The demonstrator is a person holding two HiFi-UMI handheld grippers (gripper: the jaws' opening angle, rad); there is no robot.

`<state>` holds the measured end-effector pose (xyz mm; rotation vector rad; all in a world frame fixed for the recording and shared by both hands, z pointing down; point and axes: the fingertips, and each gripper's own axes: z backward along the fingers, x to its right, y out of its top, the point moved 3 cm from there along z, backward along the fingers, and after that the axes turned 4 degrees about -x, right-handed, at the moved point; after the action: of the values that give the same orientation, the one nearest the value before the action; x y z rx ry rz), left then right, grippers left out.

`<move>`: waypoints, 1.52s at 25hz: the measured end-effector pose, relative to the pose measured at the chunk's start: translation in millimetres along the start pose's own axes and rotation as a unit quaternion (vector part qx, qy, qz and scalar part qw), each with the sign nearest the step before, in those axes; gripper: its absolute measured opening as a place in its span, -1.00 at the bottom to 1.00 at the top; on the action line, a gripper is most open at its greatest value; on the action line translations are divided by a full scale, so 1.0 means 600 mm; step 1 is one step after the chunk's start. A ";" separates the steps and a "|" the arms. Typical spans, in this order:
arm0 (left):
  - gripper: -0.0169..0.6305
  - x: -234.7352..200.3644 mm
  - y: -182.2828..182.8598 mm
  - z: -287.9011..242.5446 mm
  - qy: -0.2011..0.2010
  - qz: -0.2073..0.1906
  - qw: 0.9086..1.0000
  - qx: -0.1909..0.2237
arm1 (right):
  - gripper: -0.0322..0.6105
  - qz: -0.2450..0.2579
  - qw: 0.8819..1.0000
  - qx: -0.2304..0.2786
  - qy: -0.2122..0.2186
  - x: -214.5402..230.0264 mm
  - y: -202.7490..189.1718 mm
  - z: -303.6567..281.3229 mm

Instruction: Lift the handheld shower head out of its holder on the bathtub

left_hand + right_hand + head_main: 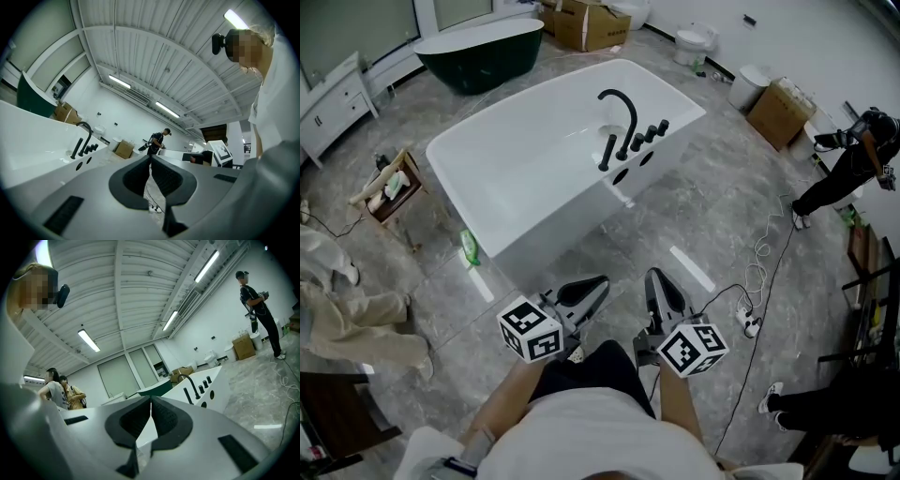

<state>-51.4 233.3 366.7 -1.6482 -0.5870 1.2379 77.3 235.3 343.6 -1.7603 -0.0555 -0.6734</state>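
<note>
The white bathtub stands in the middle of the floor ahead of me. On its near right rim rise a curved black tap and several black knobs. The handheld shower head is a slim black stick standing upright in its holder beside them; it also shows in the left gripper view and the right gripper view. My left gripper and right gripper are held side by side close to my body, well short of the tub, both shut with nothing between them.
A dark green tub and cardboard boxes stand at the back. A wooden crate and a green bottle lie left of the tub. A power strip with cable lies on the floor at right, near a standing person.
</note>
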 end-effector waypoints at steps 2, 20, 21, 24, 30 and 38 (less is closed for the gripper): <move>-0.89 -0.001 -0.002 0.004 0.004 0.001 1.000 -0.002 | -0.85 -0.001 1.000 -0.001 0.002 -0.003 -0.001 -0.001; -0.89 -0.013 -0.010 0.022 0.026 0.013 1.000 0.009 | -0.84 0.007 1.000 0.012 -0.007 -0.001 0.004 -0.004; -0.89 -0.016 -0.010 0.021 0.027 0.013 1.000 0.008 | -0.84 0.008 1.000 0.015 -0.006 -0.001 0.007 -0.005; -0.89 -0.023 -0.006 0.011 0.027 0.014 1.000 0.004 | -0.84 0.007 1.000 0.023 -0.004 0.006 0.017 -0.011; -0.89 -0.047 0.005 -0.008 0.030 0.014 0.999 0.000 | -0.84 0.003 1.000 0.024 -0.003 0.025 0.027 -0.035; -0.89 -0.089 0.036 -0.041 0.036 0.010 0.999 -0.002 | -0.84 -0.019 0.999 0.030 0.014 0.046 0.059 -0.089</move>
<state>-51.9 171.1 372.5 -1.6976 -0.5307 1.1874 92.0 168.0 333.1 -1.6961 -0.0884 -0.7168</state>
